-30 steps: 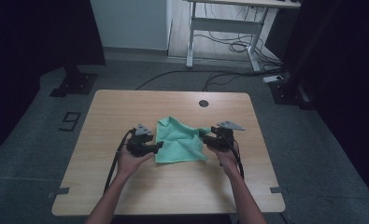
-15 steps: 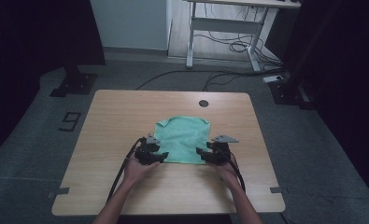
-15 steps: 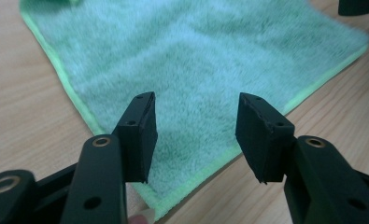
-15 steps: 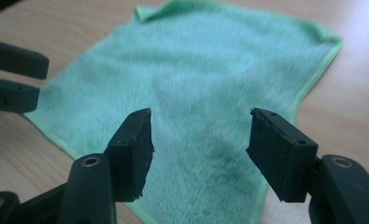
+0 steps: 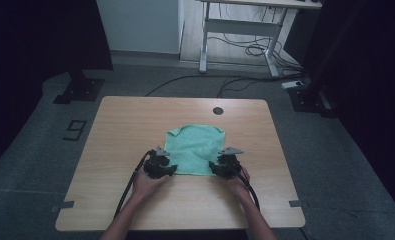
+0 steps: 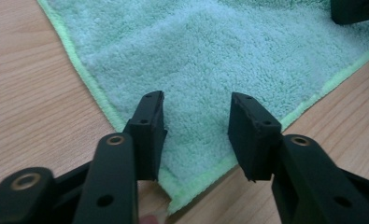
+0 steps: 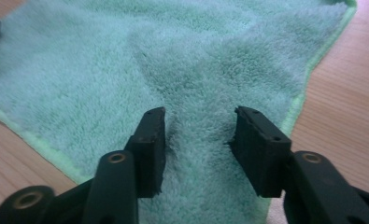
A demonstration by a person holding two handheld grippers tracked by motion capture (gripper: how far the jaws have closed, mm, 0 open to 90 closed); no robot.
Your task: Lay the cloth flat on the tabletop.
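Both tools, left [image 5: 169, 170] and right [image 5: 216, 168], jaws apart and just closing, straddle the green terry towel's [image 5: 195, 148] six-o'clock corners on the wooden counter [image 5: 120, 130], likely to pinch them.

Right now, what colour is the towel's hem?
Bright lime green on the towel, clearest in the left gripper view.

My right gripper [image 7: 198, 135] over green towel [image 7: 126, 60] on wood table [image 7: 345, 102]; jaws apart, just been closing, pressing into cloth near its edge.
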